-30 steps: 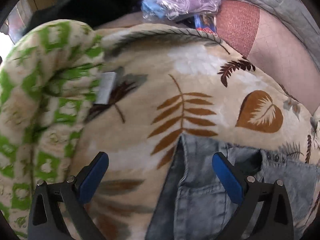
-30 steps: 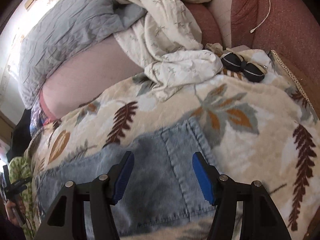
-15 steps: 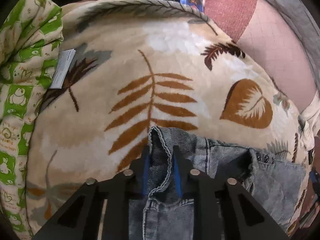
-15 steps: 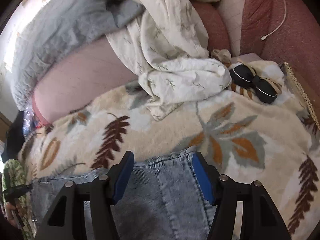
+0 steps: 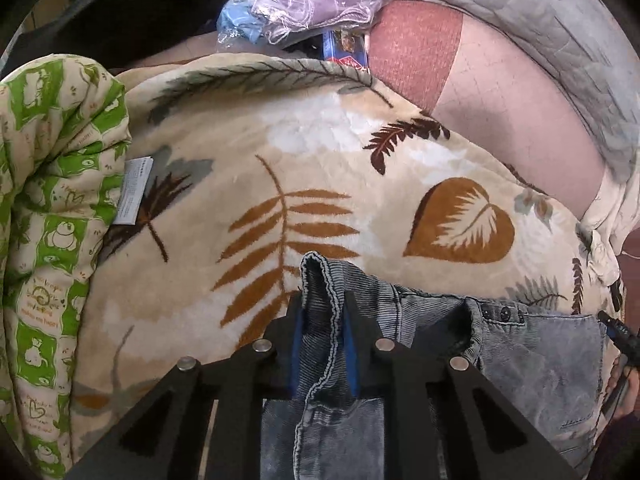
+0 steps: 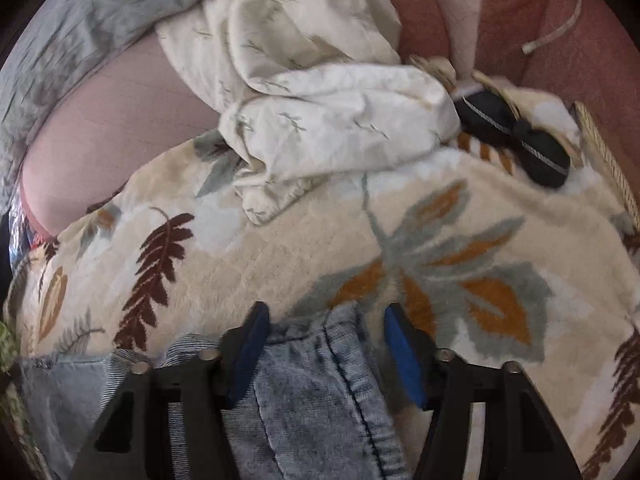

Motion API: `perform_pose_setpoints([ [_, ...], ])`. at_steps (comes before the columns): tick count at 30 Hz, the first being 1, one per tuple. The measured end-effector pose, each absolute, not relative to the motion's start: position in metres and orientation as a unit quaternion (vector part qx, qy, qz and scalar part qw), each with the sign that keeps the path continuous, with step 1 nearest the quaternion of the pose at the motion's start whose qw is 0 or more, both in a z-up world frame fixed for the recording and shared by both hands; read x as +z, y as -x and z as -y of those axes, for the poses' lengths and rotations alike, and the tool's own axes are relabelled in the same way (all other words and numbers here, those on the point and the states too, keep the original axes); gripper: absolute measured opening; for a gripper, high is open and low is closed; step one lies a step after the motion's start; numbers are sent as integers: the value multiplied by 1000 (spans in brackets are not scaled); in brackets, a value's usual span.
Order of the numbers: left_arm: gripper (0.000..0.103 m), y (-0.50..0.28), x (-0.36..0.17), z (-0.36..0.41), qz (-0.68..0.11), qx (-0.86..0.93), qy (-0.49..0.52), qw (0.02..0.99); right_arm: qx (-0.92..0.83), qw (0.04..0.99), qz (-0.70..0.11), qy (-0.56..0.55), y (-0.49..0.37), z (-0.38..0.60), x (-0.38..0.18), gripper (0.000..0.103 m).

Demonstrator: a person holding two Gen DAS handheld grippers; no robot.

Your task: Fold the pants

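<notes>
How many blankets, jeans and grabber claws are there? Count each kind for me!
Blankets: 2, the leaf blanket and the green frog blanket
Jeans: 1
Grabber claws: 2, the left gripper pinching the jeans, the right gripper closing around them
Total: 5

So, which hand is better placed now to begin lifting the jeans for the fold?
The left. Its tool is already shut on a pinched ridge of the jeans at the waistband. The right tool is only closing, with the denim edge between its pads but not yet pressed.
</notes>
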State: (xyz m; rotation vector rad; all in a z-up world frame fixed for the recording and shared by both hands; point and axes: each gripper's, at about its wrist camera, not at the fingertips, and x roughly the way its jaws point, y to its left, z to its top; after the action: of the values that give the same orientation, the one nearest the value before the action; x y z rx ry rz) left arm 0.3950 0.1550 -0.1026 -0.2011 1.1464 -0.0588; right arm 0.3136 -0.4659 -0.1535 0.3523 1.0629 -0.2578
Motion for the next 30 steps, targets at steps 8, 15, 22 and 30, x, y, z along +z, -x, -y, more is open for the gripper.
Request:
perform_pose_setpoints([
  [8,18,-374,-72,-154,-513,-41,105,851,-122,854,-475,-174,-287,468,-114,19],
  [15,17,-328,-24,-151,-483,-65,112,866,-121,884,-409,-191,-226,472,-40,19],
  [22,17,-248,6,-163,-453,-85,125,878,-108,901,-366,-208,-146,474,5,19],
  [30,9,-136,-24,-206,-440,-98,169,877,-89,895,-365,-240,-33,474,-16,19],
])
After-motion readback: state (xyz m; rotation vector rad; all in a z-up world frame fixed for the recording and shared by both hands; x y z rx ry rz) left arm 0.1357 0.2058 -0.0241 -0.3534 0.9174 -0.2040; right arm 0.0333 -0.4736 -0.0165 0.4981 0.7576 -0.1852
